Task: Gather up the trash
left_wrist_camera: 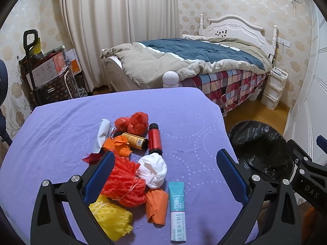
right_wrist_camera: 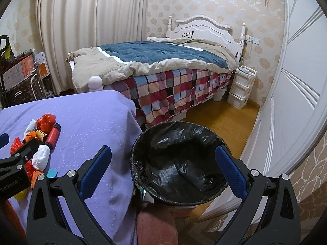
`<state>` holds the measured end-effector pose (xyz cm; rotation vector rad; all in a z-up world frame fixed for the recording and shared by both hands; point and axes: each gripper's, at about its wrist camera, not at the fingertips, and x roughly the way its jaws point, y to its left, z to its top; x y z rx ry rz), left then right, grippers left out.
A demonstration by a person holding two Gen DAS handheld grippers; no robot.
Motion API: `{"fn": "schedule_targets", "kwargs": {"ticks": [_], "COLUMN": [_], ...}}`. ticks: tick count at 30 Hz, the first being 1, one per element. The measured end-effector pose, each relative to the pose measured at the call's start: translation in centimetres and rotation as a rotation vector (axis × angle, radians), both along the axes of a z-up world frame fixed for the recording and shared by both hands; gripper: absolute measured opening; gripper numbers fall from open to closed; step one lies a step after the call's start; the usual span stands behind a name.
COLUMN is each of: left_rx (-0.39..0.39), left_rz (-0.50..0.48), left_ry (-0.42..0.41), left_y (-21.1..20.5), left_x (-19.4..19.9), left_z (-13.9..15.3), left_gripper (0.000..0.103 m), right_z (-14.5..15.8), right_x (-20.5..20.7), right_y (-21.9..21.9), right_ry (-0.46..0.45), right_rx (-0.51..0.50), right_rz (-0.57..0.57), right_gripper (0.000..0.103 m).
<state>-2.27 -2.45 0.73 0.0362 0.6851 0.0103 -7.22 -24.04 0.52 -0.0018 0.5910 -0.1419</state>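
Over the table's (left_wrist_camera: 61,126) near edge, left wrist view: left gripper (left_wrist_camera: 165,163) spread wide, empty, above trash: red mesh (left_wrist_camera: 124,183), yellow mesh (left_wrist_camera: 112,218), white wad (left_wrist_camera: 152,171), orange paper (left_wrist_camera: 156,206), tube (left_wrist_camera: 177,208), red bottle (left_wrist_camera: 155,140). Right wrist view: right gripper (right_wrist_camera: 163,159) spread wide, empty, over the black-lined bin (right_wrist_camera: 177,163) beside the table's right edge.

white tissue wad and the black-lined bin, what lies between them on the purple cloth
Only bare purple cloth lies between the white tissue wad and the bin, shown in the left wrist view; the left claw's right finger overlaps that stretch.
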Motion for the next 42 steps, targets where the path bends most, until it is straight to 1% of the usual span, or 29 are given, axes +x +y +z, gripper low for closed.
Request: {"fn": "schedule_targets", "kwargs": {"ticks": [3, 6, 7, 10, 11, 13, 14, 15, 21, 25, 28, 33, 39, 42], "left_rx": [0.0, 0.017, 0.018, 0.025, 0.026, 0.035, 0.043, 0.045, 0.026, 0.023, 0.018, 0.009, 0.017, 0.005], "left_rz": [0.005, 0.01, 0.012, 0.026, 0.03, 0.041, 0.055, 0.066, 0.09, 0.089, 0.085, 0.085, 0.085, 0.074], "left_ry": [0.005, 0.012, 0.014, 0.012, 0.012, 0.014, 0.018, 0.026, 0.044, 0.067, 0.084, 0.108, 0.146, 0.162], "left_y": [0.9, 2.2, 2.7, 4.2, 4.7, 5.6, 6.0, 6.5, 8.7, 9.3, 9.2, 9.0, 9.4, 9.6], "left_x": [-0.6, -0.8, -1.1, -1.9, -2.1, -2.7, -2.9, -3.1, -4.4, -5.3, -5.7, -5.6, -4.8, -4.6], "left_z": [0.1, 0.0, 0.1, 0.2, 0.3, 0.3, 0.2, 0.2, -0.4, -1.1, -1.6, -2.6, -4.2, -4.9], "left_gripper": [0.097, 0.097, 0.097, 0.096, 0.094, 0.087, 0.076, 0.072, 0.072, 0.072, 0.074, 0.083, 0.085, 0.085], "right_z": [-0.2, 0.1, 0.1, 0.2, 0.2, 0.2, 0.2, 0.2, -0.2, -0.7, -1.2, -1.7, -1.9, -2.2], "right_x": [-0.6, -0.8, -0.6, -0.7, -0.7, -0.7, -0.8, -0.7, -1.8, -2.4, -2.9, -3.5, -3.1, -2.8], "right_y": [0.2, 1.4, 1.8, 2.7, 2.9, 3.4, 3.6, 3.8, 5.3, 6.1, 6.8, 7.5, 7.8, 8.0], "right_ry": [0.006, 0.013, 0.012, 0.023, 0.032, 0.041, 0.042, 0.044, 0.048, 0.056, 0.067, 0.081, 0.1, 0.115], "right_rx": [0.003, -0.005, -0.008, -0.002, 0.004, 0.017, 0.021, 0.022, 0.036, 0.035, 0.035, 0.037, 0.06, 0.067], "right_rz": [0.016, 0.04, 0.042, 0.06, 0.065, 0.08, 0.086, 0.09, 0.138, 0.169, 0.193, 0.215, 0.225, 0.227], "right_gripper": [0.099, 0.098, 0.095, 0.079, 0.078, 0.077, 0.077, 0.077, 0.076, 0.076, 0.074, 0.072, 0.072, 0.072]}}
